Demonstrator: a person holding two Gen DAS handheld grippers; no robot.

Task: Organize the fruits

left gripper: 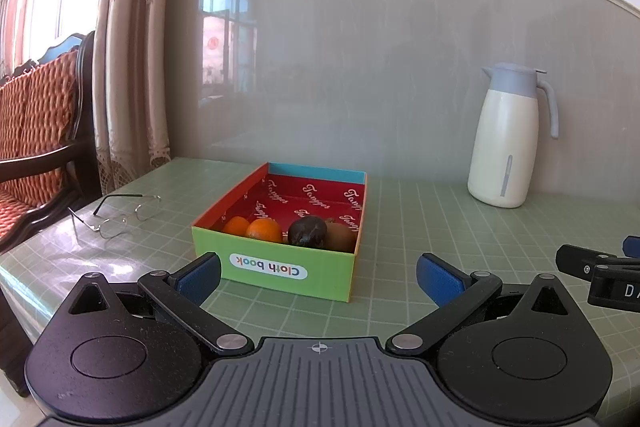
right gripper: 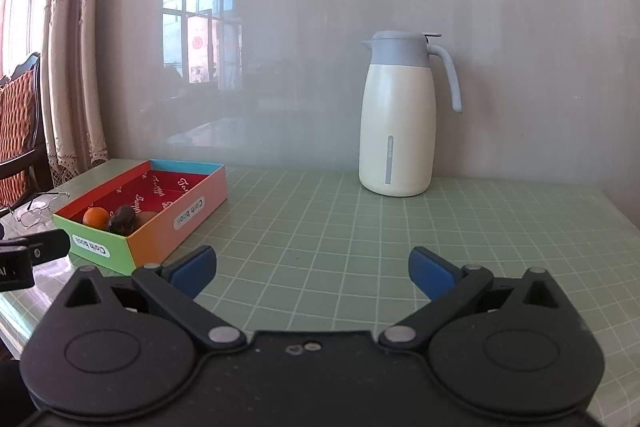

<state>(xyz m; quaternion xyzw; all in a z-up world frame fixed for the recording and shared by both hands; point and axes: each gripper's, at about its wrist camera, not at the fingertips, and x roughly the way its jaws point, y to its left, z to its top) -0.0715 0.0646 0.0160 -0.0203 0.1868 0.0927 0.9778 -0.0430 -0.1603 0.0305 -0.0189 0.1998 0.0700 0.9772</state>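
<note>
A shallow colourful box (left gripper: 280,273) (right gripper: 160,231) with a red lining stands on the green grid mat. At its near end lie two oranges (left gripper: 264,230) (right gripper: 96,216), a dark fruit (left gripper: 307,231) (right gripper: 122,219) and a brown kiwi (left gripper: 340,235). My left gripper (left gripper: 320,277) hovers open just in front of the box, nothing between its blue pads. My right gripper (right gripper: 312,269) is open over bare mat to the right of the box, and its tip shows in the left wrist view at the right edge (left gripper: 600,269).
A white jug with a grey-blue lid (left gripper: 508,139) (right gripper: 400,115) stands by the wall at the back right. Wire-rimmed glasses (left gripper: 116,213) (right gripper: 36,209) lie left of the box near the table edge. A chair with an orange cushion (left gripper: 36,131) stands beyond that edge.
</note>
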